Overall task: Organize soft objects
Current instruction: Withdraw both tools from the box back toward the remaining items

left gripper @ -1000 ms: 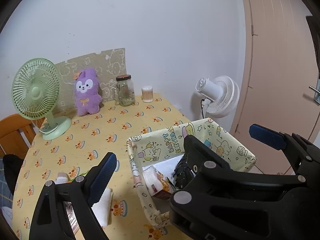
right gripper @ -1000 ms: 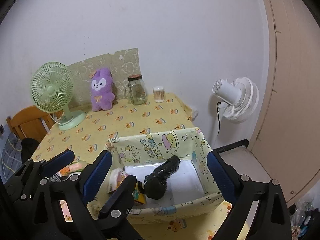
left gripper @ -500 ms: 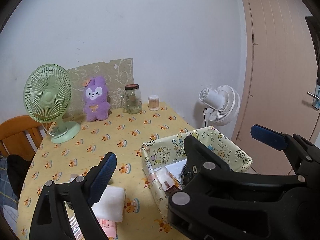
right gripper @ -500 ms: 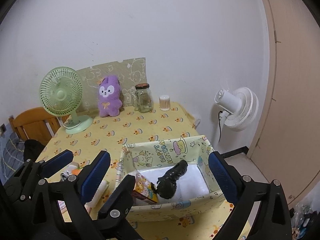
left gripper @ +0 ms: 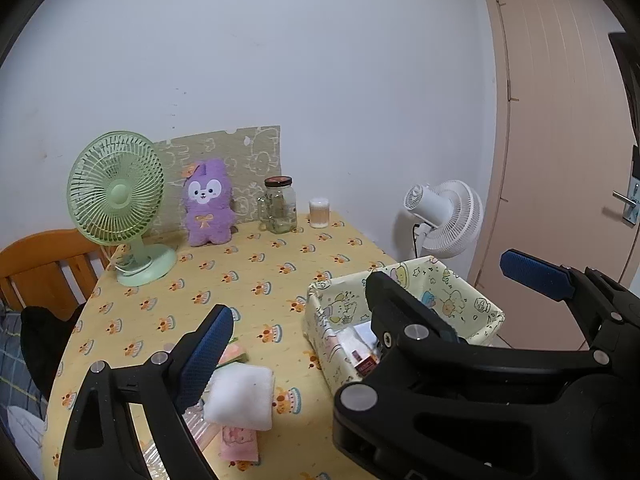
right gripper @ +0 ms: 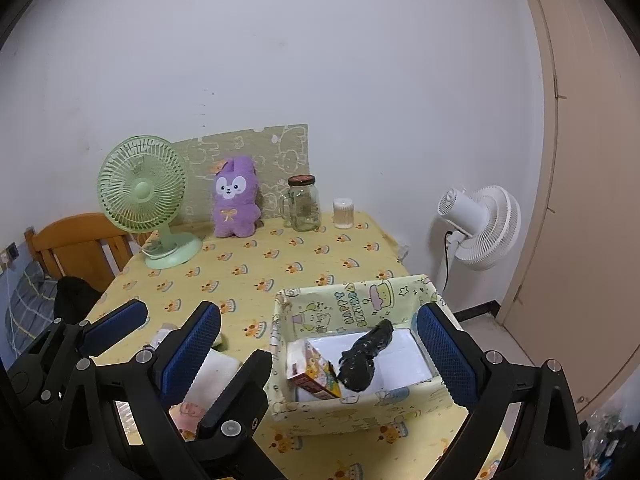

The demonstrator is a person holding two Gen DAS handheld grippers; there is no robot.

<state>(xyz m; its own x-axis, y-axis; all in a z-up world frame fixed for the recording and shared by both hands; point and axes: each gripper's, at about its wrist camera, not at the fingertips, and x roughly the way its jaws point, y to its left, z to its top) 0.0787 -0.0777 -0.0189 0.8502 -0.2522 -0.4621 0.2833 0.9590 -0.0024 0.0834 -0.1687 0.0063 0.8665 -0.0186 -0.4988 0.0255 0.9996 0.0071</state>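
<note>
We see a pale wall behind a counter [right gripper: 256,276] covered in a yellow cloth printed with small cakes, a pinkish door [left gripper: 560,120] to the right. Nearest us, the left tool [left gripper: 364,308] hangs above the near edge with its blue-padded fingers spread wide and nothing between them; the right tool [right gripper: 316,344] is likewise wide open and empty, its pads standing either side of the fabric basket [right gripper: 352,420] in its own view. Just under the left tool's left pad lies a white folded cloth [left gripper: 242,396], resting on a pink packet [left gripper: 238,442] and some clear wrapping (we cannot make out what the wrapping holds). To the right of these sits the basket, yellow with cartoon prints, at the counter's right edge. Inside it we see a black soft bundle [right gripper: 362,358] lying across a white sheet, and a small printed box [right gripper: 314,372] beside it, touching it. Farther back stands a green desk fan [right gripper: 148,204] on the left, then a purple plush toy [right gripper: 234,198] upright against a patterned board, a glass jar [right gripper: 304,204] and a small cotton-swab tub [right gripper: 343,213]. A wooden chair [right gripper: 76,244] stands at the left, and a white floor fan [right gripper: 478,226] stands past the counter's right side.
</note>
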